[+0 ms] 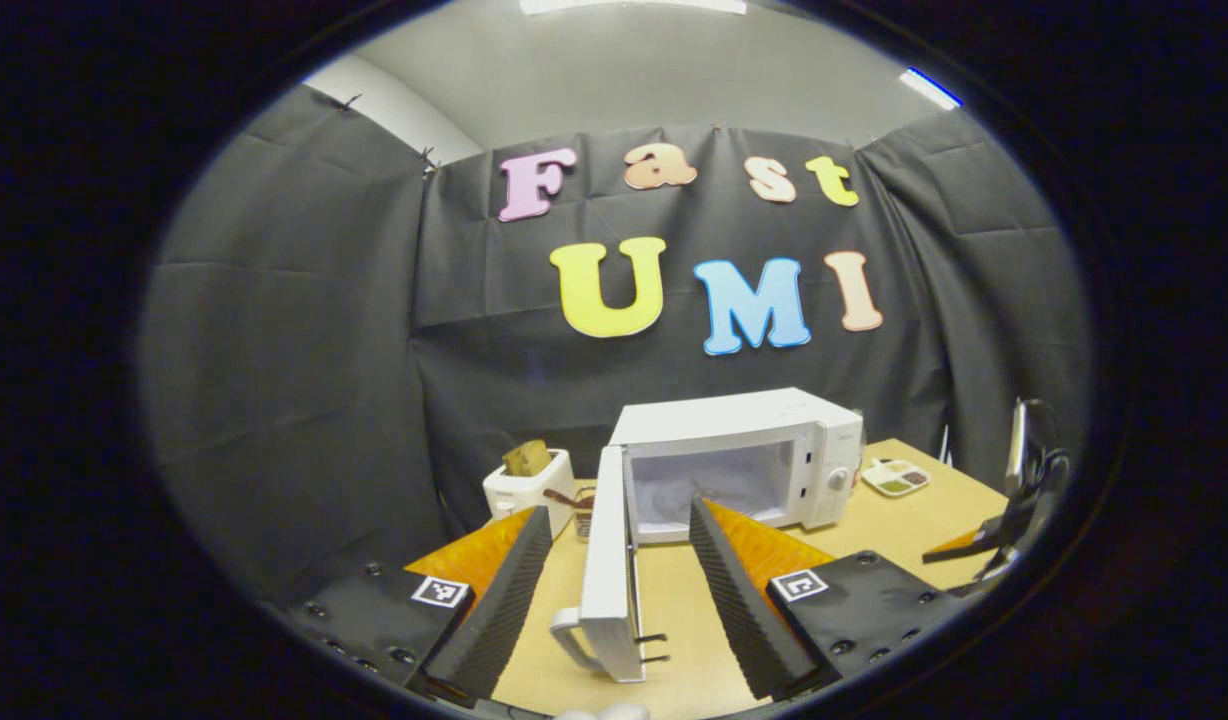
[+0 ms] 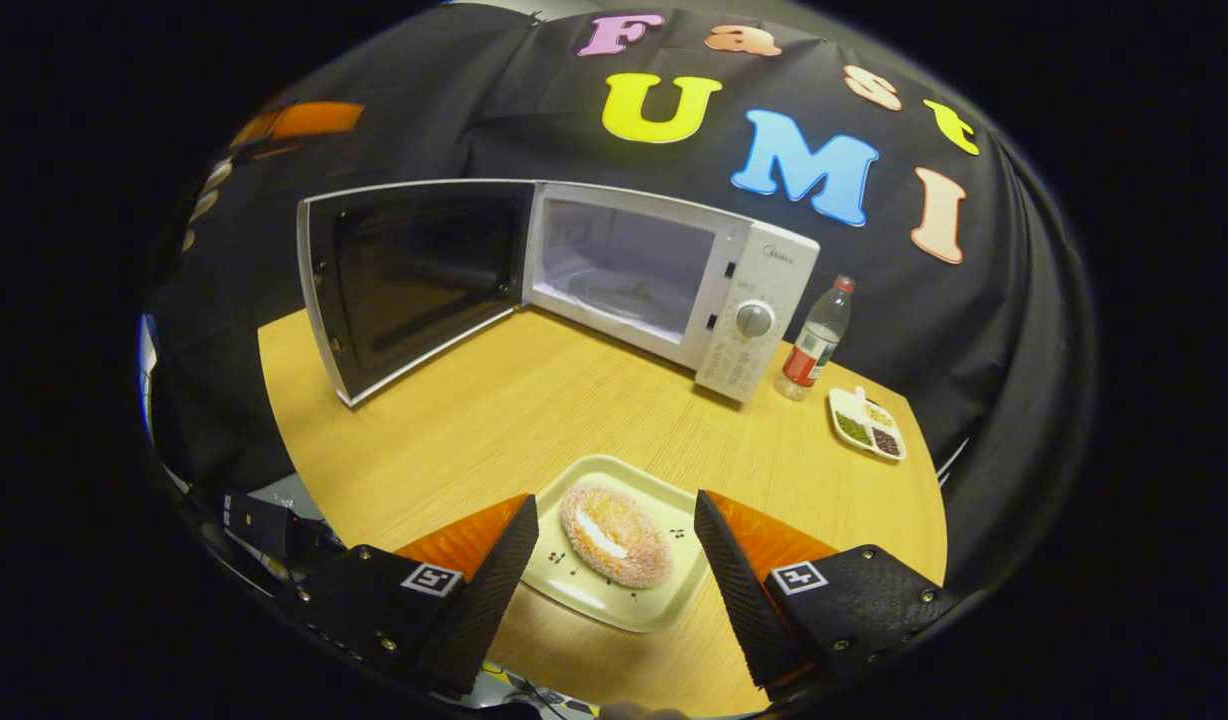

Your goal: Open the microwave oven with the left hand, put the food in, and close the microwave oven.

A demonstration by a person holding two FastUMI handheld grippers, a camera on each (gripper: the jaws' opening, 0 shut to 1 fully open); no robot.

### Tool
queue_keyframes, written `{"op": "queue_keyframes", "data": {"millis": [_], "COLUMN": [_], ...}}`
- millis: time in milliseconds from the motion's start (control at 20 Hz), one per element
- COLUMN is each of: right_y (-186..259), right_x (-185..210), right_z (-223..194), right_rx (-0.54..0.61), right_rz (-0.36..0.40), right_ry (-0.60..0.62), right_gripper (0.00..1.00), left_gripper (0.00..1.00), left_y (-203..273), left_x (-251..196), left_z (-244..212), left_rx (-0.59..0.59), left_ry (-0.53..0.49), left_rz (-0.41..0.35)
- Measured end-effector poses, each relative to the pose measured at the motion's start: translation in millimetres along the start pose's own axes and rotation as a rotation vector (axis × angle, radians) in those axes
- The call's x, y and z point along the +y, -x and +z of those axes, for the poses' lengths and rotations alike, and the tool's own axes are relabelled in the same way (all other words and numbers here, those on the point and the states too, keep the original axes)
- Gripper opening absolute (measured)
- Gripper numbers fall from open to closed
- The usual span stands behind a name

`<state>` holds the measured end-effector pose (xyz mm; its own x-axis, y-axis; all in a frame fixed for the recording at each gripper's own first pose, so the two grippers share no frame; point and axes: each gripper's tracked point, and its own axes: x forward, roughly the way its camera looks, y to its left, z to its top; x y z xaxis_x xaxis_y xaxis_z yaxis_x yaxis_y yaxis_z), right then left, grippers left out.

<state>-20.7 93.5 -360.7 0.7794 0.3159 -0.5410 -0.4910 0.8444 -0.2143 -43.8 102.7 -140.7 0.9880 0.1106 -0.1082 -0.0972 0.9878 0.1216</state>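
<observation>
The left hand-held gripper [image 1: 614, 580] has its fingers spread wide apart, with the swung-out edge of the microwave door [image 1: 607, 560] standing between them, touching neither as far as I can tell. The door's handle [image 1: 566, 640] curves out at its near lower edge, towards the left finger. Beyond the door the microwave oven [image 1: 744, 455] gapes open, its white cavity bare, and a toaster [image 1: 529, 485] sits to the left of it.

The right hand-held gripper [image 2: 614, 570] is likewise spread apart, gripping nothing. Between its fingers, just ahead on the bench [image 2: 494, 420], lies the plate [image 2: 594, 590] carrying the food [image 2: 616, 535], a sugared ring-shaped bun. The fingers flank the plate but do not press on it. Farther ahead, the open door stands off to the left and the oven cavity straight on; a bottle [image 2: 816, 338] and a small divided dish [image 2: 867, 423] sit off to the right.

Opening looks done, so the step in hand is taking up the food. The next move calls for the right fingers to close on the plate's rim, lift it level, and carry it forward into the cavity without clipping the door.
</observation>
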Motion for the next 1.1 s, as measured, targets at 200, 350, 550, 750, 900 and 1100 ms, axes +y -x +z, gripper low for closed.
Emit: {"op": "queue_keyframes", "data": {"millis": [200,350,550,750,900,1100], "right_y": [-30.8,-47.2,-56.0,-64.3,-67.0,-65.9], "right_x": [1.4,-8.5,-18.3,-15.0,-9.3,-8.9], "right_z": [-24.2,-25.5,-23.4,-22.8,-26.5,-25.4], "right_rx": [0.046,0.045,0.048,0.055,0.079,0.107], "right_rz": [0.047,0.066,0.092,0.138,0.170,0.191], "right_ry": [0.042,0.113,0.168,0.195,0.196,0.185], "right_gripper": [0.96,0.98,0.96,0.98,0.93,0.76], "left_gripper": [0.97,0.90,0.91,0.94,0.95,0.98], "left_y": [-18.0,-24.1,-28.0,-30.6,-34.1,-38.0], "left_x": [-22.5,-27.1,-28.4,-28.9,-28.7,-28.1], "left_z": [9.4,8.5,2.2,0.6,1.1,-0.2], "left_rx": [-0.002,0.007,0.028,0.038,0.039,0.044], "left_ry": [0.000,-0.010,-0.012,-0.007,-0.007,-0.003], "left_rz": [-0.004,0.014,0.042,0.062,0.070,0.070]}}
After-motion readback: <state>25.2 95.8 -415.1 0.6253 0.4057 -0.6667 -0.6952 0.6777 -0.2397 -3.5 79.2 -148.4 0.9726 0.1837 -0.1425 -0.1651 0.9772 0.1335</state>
